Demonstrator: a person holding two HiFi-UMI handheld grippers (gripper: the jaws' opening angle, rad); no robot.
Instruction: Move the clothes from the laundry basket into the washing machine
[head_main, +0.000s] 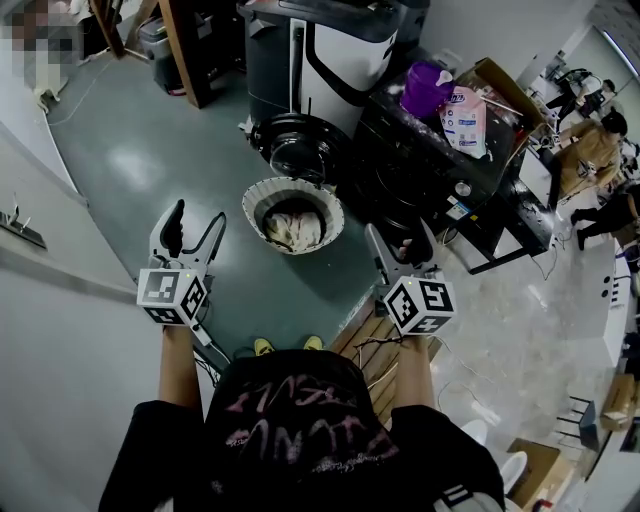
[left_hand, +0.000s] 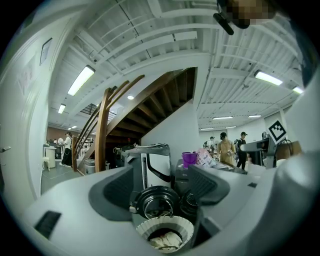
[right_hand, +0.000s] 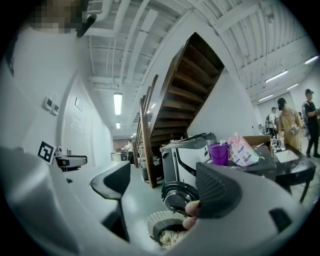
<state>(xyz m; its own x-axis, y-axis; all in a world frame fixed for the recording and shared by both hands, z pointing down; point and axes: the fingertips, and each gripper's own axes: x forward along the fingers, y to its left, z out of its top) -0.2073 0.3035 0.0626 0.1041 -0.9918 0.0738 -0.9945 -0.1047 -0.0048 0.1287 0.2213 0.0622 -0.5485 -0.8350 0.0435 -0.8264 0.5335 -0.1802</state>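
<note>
Both jaws apart | laundry basket (head_main: 250, 212) rim beside washing machine (head_main: 293, 147) | floor (head_main: 150, 150) open leftward

Floor: the grey-green floor (head_main: 130, 150) ahead of me is smooth with a dull sheen; on my right it meets pale marbled tiles (head_main: 520, 320).
Walls: a plain white wall (head_main: 50, 340) runs along my left.
Stairs: a dark wooden staircase (left_hand: 160, 100) climbs overhead, beside slanted timber posts (left_hand: 102, 130).
Ceiling: the white ceiling (left_hand: 165, 35) is ribbed with beams.
Light: long strip lamps (left_hand: 82, 80) are lit, with more further back.
Furniture: a black surface (head_main: 495, 175) on my right carries a purple tub (head_main: 425, 88), a pink pack (head_main: 466, 118) and a cardboard box (head_main: 500, 85).
Far end: people (left_hand: 226, 150) stand among desks, too small for detail.
</note>
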